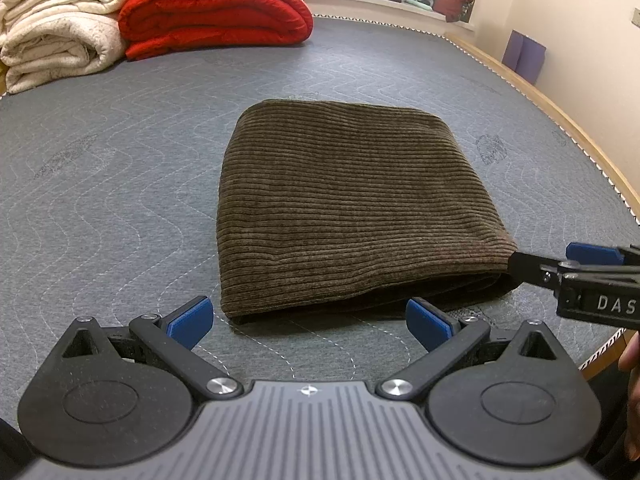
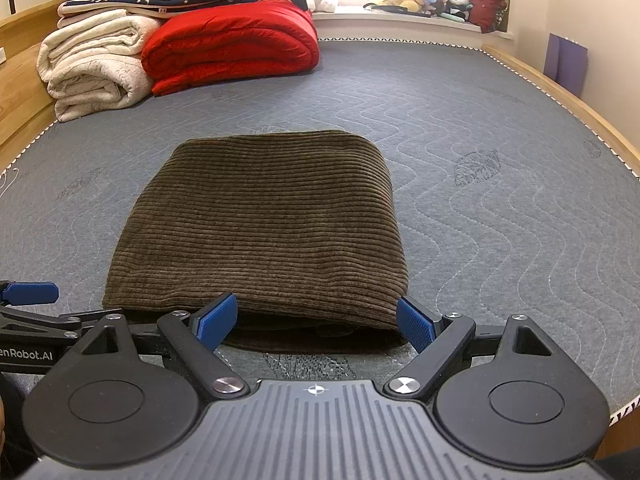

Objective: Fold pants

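While the brown corduroy pants (image 1: 352, 208) lie folded into a compact rectangle on the grey quilted mattress (image 1: 120, 184), you hold both grippers at their near edge. Your left gripper (image 1: 308, 322) is spread wide and empty, near the left corner. Your right gripper (image 2: 316, 322) is likewise spread, its blue pads (image 2: 416, 326) flanking the near right corner without pinching it.

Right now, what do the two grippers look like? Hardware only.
Both match. The left gripper and right gripper have black linkage arms with silver pivot screws, round black housings, a ribbed grey body and blue textured pads. White lettering marks their sides: "DAS" and "enRobot.AI". No cables visible.
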